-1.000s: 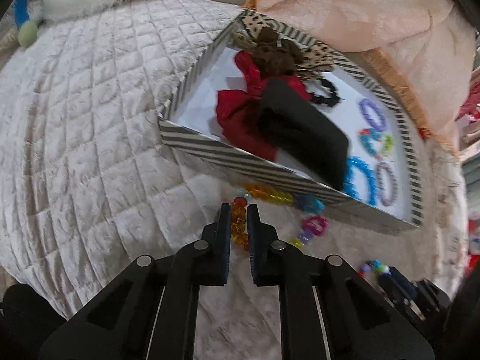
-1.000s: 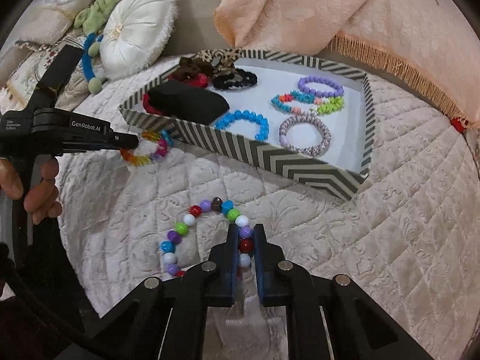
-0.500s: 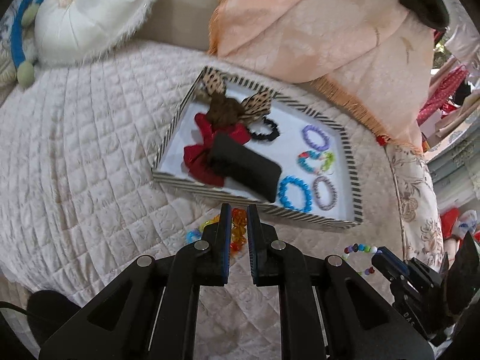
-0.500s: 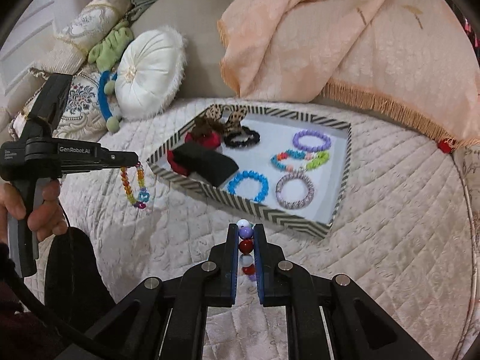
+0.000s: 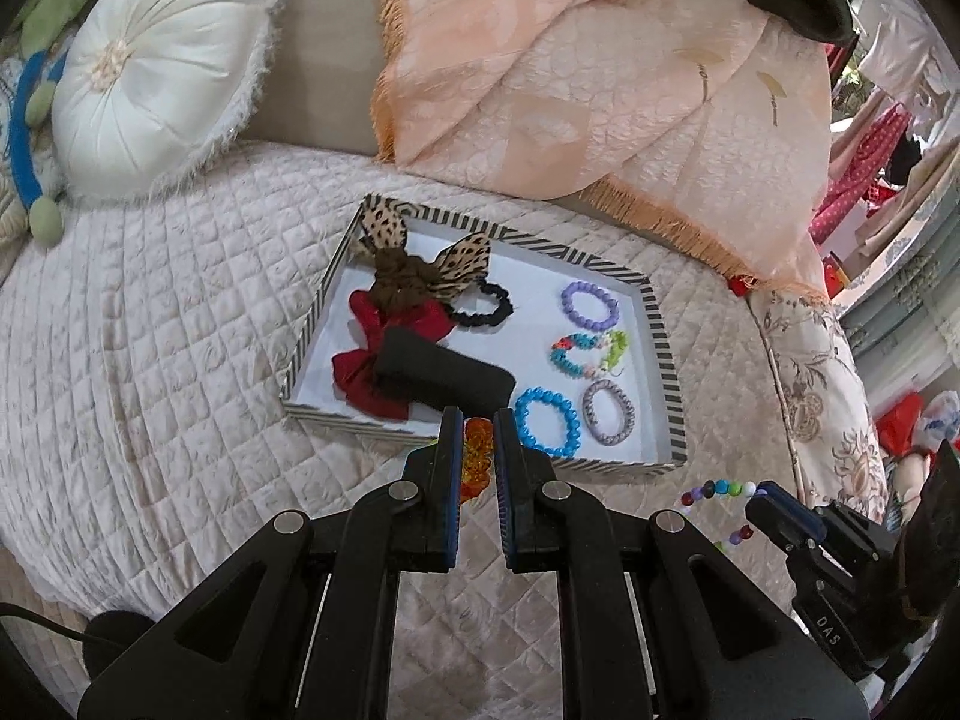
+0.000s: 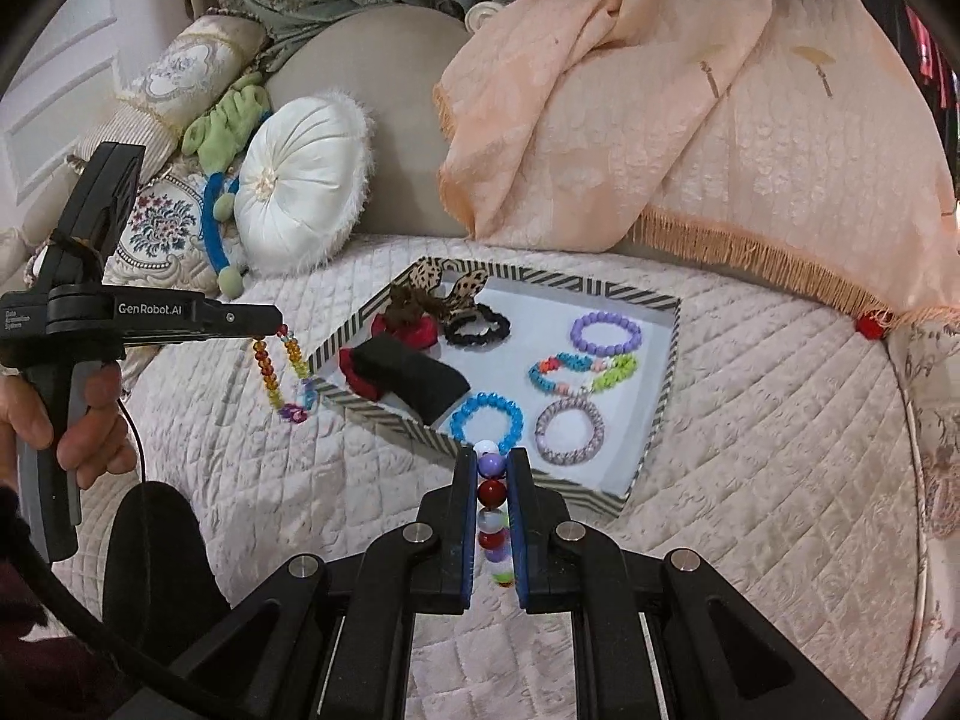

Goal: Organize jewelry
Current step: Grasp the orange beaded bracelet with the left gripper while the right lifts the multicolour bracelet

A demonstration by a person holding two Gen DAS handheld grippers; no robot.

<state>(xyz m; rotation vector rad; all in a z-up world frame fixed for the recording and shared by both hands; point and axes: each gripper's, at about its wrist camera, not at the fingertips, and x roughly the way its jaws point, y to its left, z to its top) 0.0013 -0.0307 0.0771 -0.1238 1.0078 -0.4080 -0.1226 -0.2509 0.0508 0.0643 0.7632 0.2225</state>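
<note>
A striped tray (image 5: 660, 336) (image 6: 663, 384) lies on the quilted bed. It holds a blue bracelet (image 5: 547, 422) (image 6: 486, 418), several other bracelets, scrunchies and a black case (image 5: 444, 378) (image 6: 414, 378). My left gripper (image 5: 478, 420) (image 6: 279, 330) is shut on an orange crystal bracelet (image 5: 477, 459) (image 6: 282, 378), which dangles above the quilt left of the tray. My right gripper (image 6: 491, 456) (image 5: 759, 489) is shut on a multicoloured bead bracelet (image 6: 492, 510) (image 5: 717, 489), lifted clear of the quilt near the tray's front edge.
A round white cushion (image 5: 150, 66) (image 6: 300, 180) and a green-and-blue plush toy (image 6: 225, 138) sit at the back left. A peach fringed throw (image 5: 600, 90) (image 6: 690, 120) drapes behind the tray. A hand (image 6: 78, 420) grips the left tool's handle.
Both grippers have risen from the quilt, each lifting its bracelet off the surface. The tray now looks smaller and farther below in both views.
</note>
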